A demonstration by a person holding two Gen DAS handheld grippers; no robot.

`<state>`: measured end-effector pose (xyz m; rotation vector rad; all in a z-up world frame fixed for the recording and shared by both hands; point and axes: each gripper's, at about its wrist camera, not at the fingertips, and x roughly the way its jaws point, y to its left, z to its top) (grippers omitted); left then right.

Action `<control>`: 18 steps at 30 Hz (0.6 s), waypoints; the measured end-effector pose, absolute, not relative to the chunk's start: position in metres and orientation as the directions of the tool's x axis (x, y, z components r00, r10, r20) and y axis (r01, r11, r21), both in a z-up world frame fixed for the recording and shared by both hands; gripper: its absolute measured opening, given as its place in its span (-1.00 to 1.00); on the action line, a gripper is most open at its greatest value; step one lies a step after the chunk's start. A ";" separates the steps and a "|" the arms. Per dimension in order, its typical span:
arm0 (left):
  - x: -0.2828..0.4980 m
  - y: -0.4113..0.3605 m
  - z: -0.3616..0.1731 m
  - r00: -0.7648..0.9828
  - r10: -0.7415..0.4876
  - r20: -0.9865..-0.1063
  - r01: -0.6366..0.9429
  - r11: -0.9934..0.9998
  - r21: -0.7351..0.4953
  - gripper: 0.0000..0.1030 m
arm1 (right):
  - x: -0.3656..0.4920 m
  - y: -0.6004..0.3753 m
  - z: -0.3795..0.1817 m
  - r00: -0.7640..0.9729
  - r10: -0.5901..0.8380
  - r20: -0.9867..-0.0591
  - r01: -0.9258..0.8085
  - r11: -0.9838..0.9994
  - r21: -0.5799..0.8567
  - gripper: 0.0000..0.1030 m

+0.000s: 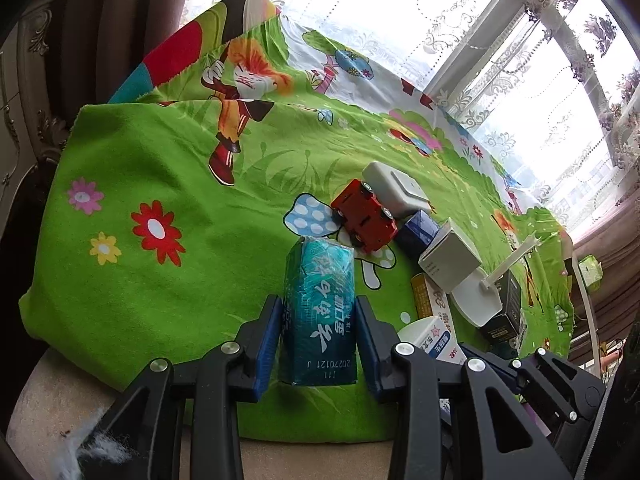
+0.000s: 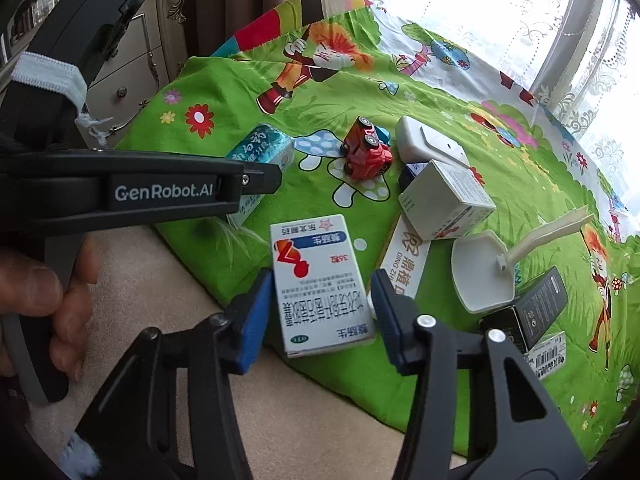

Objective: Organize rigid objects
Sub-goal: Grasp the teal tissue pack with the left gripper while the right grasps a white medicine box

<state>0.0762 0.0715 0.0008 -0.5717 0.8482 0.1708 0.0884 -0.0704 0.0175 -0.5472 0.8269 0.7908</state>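
A teal box (image 1: 320, 312) with white print stands between the blue pads of my left gripper (image 1: 319, 332), which is shut on its sides near the front edge of the green cartoon cloth (image 1: 160, 160). In the right wrist view a white medicine box (image 2: 320, 288) with red and blue print lies at the cloth's front edge (image 2: 400, 380). My right gripper (image 2: 320, 312) is shut on its two long sides. The left gripper (image 2: 264, 178) shows there from the side, with the teal box (image 2: 264, 144) in it and a person's hand (image 2: 48, 292) on its handle.
Close behind lie a red toy car (image 2: 366, 150), a white device (image 2: 428, 144), a grey-white box (image 2: 444, 200), an orange-and-white box (image 2: 408, 256), a white scoop (image 2: 480, 272) and a black box (image 2: 536, 308). A cabinet (image 2: 132, 76) stands left, lace curtains (image 1: 520, 60) behind.
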 end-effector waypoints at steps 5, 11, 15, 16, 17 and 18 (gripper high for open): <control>0.068 0.066 0.006 0.683 -0.083 -0.726 -0.351 0.834 -0.426 -0.27 | 0.085 -0.079 0.025 0.461 0.422 -0.781 -0.776 0.618 -0.125 -0.13; 0.060 0.054 0.012 0.697 -0.093 -0.711 -0.332 0.837 -0.435 -0.27 | 0.082 -0.097 0.034 0.497 0.432 -0.753 -0.737 0.669 -0.102 -0.14; 0.058 0.043 0.014 0.697 -0.106 -0.709 -0.312 0.845 -0.434 -0.27 | 0.079 -0.115 0.040 0.521 0.429 -0.738 -0.699 0.711 -0.080 -0.13; 0.057 0.040 0.015 0.697 -0.113 -0.708 -0.304 0.848 -0.435 -0.27 | 0.079 -0.120 0.041 0.523 0.429 -0.737 -0.691 0.719 -0.072 -0.14; 0.057 0.036 0.016 0.697 -0.121 -0.707 -0.296 0.850 -0.437 -0.27 | 0.078 -0.124 0.042 0.524 0.428 -0.737 -0.684 0.727 -0.064 -0.14; 0.055 0.032 0.017 0.698 -0.126 -0.705 -0.288 0.852 -0.438 -0.27 | 0.077 -0.129 0.043 0.524 0.427 -0.737 -0.676 0.735 -0.056 -0.14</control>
